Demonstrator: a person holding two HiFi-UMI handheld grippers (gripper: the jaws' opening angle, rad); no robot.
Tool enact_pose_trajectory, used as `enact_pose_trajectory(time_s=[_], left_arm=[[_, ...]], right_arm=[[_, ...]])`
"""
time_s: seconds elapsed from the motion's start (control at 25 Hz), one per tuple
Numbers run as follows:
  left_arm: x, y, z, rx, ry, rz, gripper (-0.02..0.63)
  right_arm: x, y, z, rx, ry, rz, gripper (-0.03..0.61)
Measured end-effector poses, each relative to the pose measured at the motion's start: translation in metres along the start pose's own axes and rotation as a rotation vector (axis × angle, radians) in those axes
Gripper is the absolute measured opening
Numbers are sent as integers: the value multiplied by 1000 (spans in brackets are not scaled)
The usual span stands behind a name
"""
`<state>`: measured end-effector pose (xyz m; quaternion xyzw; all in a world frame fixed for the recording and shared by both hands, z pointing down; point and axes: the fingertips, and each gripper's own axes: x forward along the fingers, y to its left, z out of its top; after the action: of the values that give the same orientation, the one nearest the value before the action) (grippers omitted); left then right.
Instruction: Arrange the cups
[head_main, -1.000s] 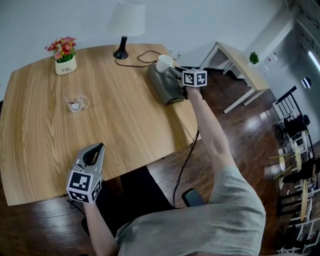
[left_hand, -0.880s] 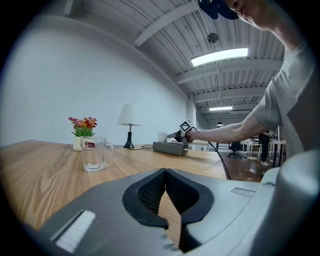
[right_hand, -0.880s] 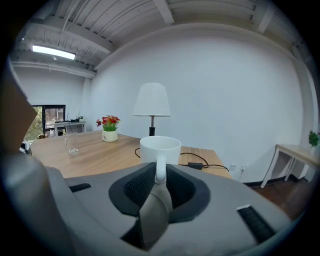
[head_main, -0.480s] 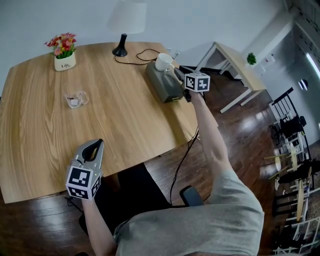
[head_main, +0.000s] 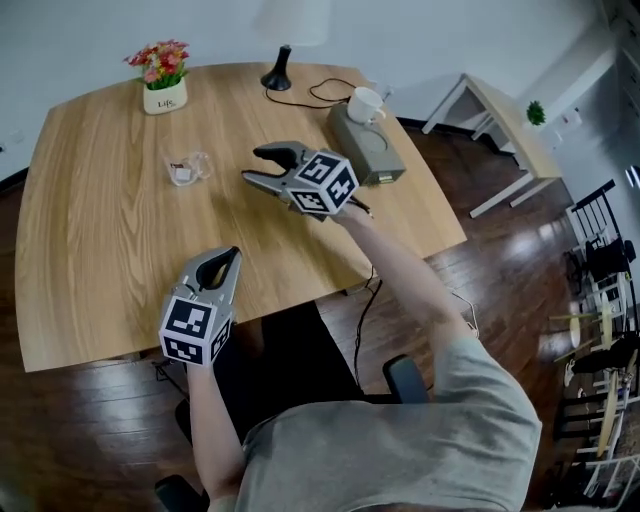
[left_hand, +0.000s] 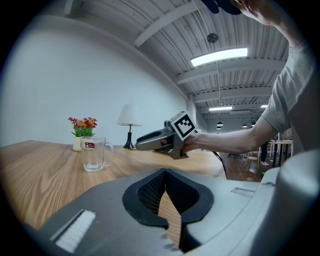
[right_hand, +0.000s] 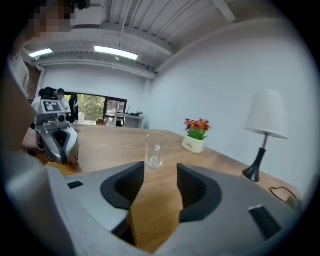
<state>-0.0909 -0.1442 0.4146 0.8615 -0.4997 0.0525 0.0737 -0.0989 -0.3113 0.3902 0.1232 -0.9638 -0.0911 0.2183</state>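
Observation:
A clear glass mug (head_main: 188, 168) with a red label stands on the round wooden table (head_main: 90, 250), left of centre; it also shows as the mug (left_hand: 95, 154) and the mug (right_hand: 153, 150) in the gripper views. A white cup (head_main: 366, 104) sits on top of a grey box (head_main: 372, 152) at the far right. My right gripper (head_main: 253, 164) hovers over the table's middle and points at the glass mug, a short way off it. Its jaws are opening with nothing between them (right_hand: 160, 175). My left gripper (head_main: 231, 254) rests near the front edge, shut and empty (left_hand: 165, 172).
A white flower pot (head_main: 165, 95) with red flowers stands at the back left. A lamp's black base (head_main: 277, 80) and its cable (head_main: 320, 95) lie at the back. A white side table (head_main: 505, 130) stands off to the right, and a cord hangs off the table's right edge.
My right gripper came away from the white cup on the grey box, swung left across the table towards the glass mug, and its jaws opened. The left gripper stayed put.

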Motion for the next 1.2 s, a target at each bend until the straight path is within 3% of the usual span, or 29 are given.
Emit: enact_pose_trajectory(time_s=[0.28,0.36,0.48,0.56,0.64,0.84,1.2], left_arm=[[2,-2,0,-2,2,-3,9],[1,-1,0,0,5,-4,9],[-1,0,-1,0,6,-2,9],[-1,0,-1,0,5,-1,9],[-1,0,0,-1,4,0,9],[-1,0,0,-2,5,-3,9],[-5,6,2,-1,3,-4,9]], right_arm=[[86,14,13,46,23,-17,219],[93,13,18,60,12,-15,169],[100,16,22,50,6,10,153],[101,18,22,40,1,28,62],[99,20,23,47,-9,45,55],[70,23,14,64,-25,26,55],[-63,-1,-49,250,-105,-104,55]])
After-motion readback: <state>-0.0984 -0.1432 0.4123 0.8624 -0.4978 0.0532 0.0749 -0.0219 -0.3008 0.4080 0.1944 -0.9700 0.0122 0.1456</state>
